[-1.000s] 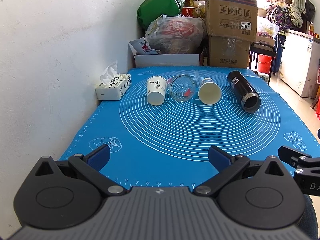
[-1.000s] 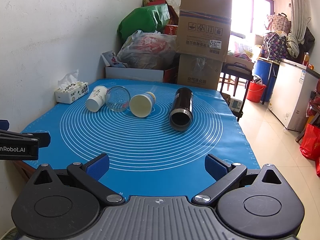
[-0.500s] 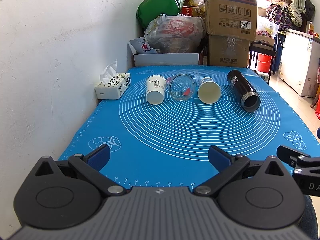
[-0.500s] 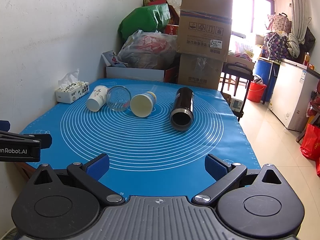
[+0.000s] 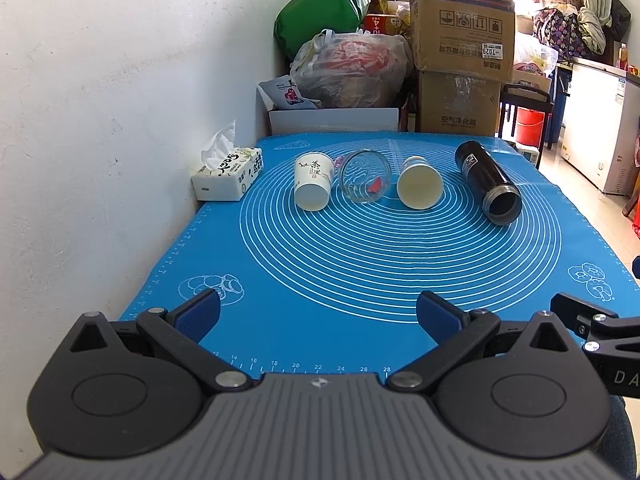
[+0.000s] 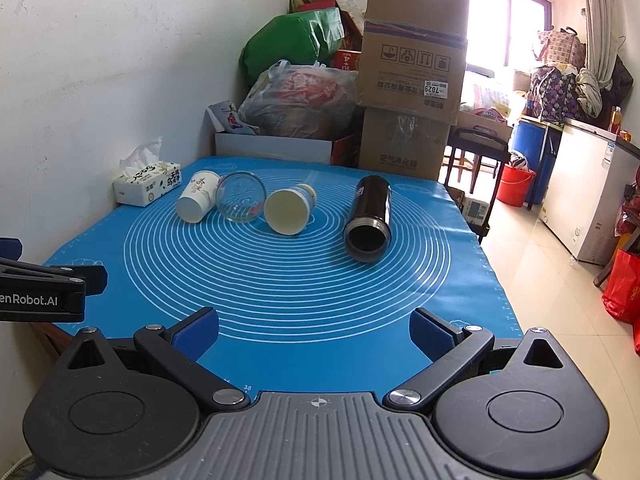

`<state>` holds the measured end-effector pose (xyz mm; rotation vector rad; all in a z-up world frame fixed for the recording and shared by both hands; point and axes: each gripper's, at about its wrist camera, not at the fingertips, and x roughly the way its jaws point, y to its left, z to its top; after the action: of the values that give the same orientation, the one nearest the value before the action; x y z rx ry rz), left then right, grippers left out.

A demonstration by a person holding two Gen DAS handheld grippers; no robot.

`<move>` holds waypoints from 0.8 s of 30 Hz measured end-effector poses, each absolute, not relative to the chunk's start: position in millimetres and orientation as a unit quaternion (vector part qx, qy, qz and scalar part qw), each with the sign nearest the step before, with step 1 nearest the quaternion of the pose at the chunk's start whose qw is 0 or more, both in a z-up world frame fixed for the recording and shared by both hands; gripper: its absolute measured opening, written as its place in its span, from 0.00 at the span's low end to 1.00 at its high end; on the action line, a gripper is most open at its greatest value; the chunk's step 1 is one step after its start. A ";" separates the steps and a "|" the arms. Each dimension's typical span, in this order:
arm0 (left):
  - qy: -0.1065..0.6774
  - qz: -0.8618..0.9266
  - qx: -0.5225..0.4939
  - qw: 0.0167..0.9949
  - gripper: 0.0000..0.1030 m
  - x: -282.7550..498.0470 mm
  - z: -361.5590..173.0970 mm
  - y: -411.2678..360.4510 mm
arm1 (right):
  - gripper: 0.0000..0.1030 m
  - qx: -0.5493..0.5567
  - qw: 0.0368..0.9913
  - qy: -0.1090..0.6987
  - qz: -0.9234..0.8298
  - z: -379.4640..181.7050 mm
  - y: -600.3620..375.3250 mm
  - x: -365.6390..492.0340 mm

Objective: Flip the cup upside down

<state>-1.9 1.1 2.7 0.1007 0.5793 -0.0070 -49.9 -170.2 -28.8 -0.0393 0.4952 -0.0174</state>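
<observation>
Several cups lie on their sides on the blue mat [image 5: 360, 264], mouths toward me: a white paper cup [image 5: 313, 185] [image 6: 197, 202], a clear glass [image 5: 365, 182] [image 6: 241, 197], a cream cup [image 5: 419, 187] [image 6: 289, 210] and a black flask [image 5: 489, 182] [image 6: 370, 218]. My left gripper [image 5: 318, 316] is open and empty above the mat's near edge. My right gripper [image 6: 314, 334] is open and empty, also at the near edge, far from the cups.
A tissue box [image 5: 228, 172] sits at the mat's left edge by the white wall. Cardboard boxes [image 5: 464, 52] and bags [image 5: 352, 68] are piled behind the table. The table's right edge drops to a tiled floor [image 6: 560, 320].
Both grippers have edged slightly forward toward the cups. The cups have not moved.
</observation>
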 end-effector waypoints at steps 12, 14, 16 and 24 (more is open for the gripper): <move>0.286 -0.001 0.049 0.957 1.00 -0.1 3.8 0.9 | 1.00 -0.019 0.969 0.245 -0.009 -28.2 -169.9 -49.0; 0.287 0.000 0.049 0.957 1.00 1.5 3.4 0.7 | 1.00 -0.019 0.969 0.245 -0.010 -28.3 -169.9 -48.9; 0.288 0.002 0.049 0.956 1.00 3.9 2.8 0.4 | 1.00 -0.017 0.969 0.245 -0.009 -27.8 -170.4 -47.5; 0.287 0.002 0.058 0.956 1.00 43.5 5.3 -9.5 | 1.00 -0.009 0.970 0.242 -0.018 -21.3 -184.3 -32.8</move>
<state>43.5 -9.5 5.3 0.1176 0.5819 0.0043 -32.8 -184.3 -21.3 -0.0182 0.4892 -0.0367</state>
